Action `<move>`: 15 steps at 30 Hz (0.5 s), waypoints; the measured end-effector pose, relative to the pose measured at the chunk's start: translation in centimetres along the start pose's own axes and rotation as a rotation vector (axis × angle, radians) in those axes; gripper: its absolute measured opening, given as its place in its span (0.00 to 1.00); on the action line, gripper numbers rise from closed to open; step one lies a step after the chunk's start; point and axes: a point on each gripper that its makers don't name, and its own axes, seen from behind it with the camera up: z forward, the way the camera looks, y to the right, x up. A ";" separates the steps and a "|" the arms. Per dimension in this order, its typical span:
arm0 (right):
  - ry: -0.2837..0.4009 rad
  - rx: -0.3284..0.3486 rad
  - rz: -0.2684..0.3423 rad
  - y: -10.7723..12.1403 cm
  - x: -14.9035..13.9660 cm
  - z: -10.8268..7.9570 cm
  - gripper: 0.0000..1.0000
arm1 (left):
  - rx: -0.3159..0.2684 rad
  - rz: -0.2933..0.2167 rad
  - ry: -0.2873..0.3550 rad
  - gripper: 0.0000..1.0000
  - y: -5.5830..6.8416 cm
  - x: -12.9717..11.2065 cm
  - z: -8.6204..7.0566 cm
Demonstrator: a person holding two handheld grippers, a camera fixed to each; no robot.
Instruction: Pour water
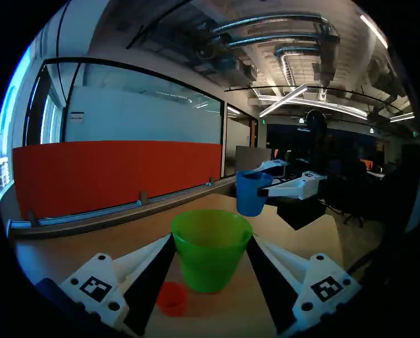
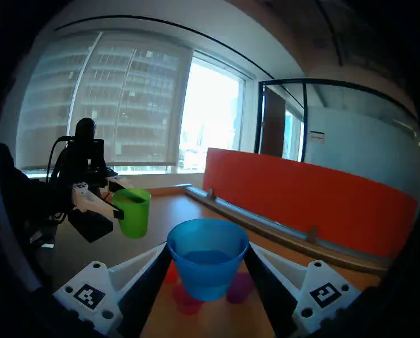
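Pouring step, before the tilt. The left hand-held gripper is closed on a green cup, one finger pressed on each flank, the cup upright between the fingertips. The right hand-held gripper likewise clamps a blue cup, also upright between its fingertips, with the water lying level inside. Both cups appear to be held clear of the tabletop. Seen from the left hand-held gripper, the blue cup sits ahead and slightly to the right, near the green cup but apart from it. Seen from the right hand-held gripper, the green cup sits ahead and to the left. Judged from this, both grasps are made and pouring has not begun. The next move calls for bringing the blue rim over the green mouth, then tipping the blue cup slowly while the green one is held steady. The right gripper view looks down into the blue cup and shows the water, whereas the left gripper view presents that cup from the side, its contents hidden. Whether the green cup holds anything cannot be told. Below the left fingers lies a small red cup. Below the right ones, partly hidden, lie a red item and a purple item.
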 end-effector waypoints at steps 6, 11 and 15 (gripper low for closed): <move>0.004 0.006 -0.049 -0.2 0.8 0.2 0.91 | -0.017 0.003 -0.001 0.87 0.4 -0.1 0.1; 0.007 0.010 -0.098 -0.5 1.6 0.5 0.90 | -0.037 0.007 -0.006 0.87 1.1 -0.5 0.3; 0.011 0.011 -0.136 -0.6 2.2 0.7 0.90 | -0.048 0.011 -0.011 0.87 1.5 -1.0 0.5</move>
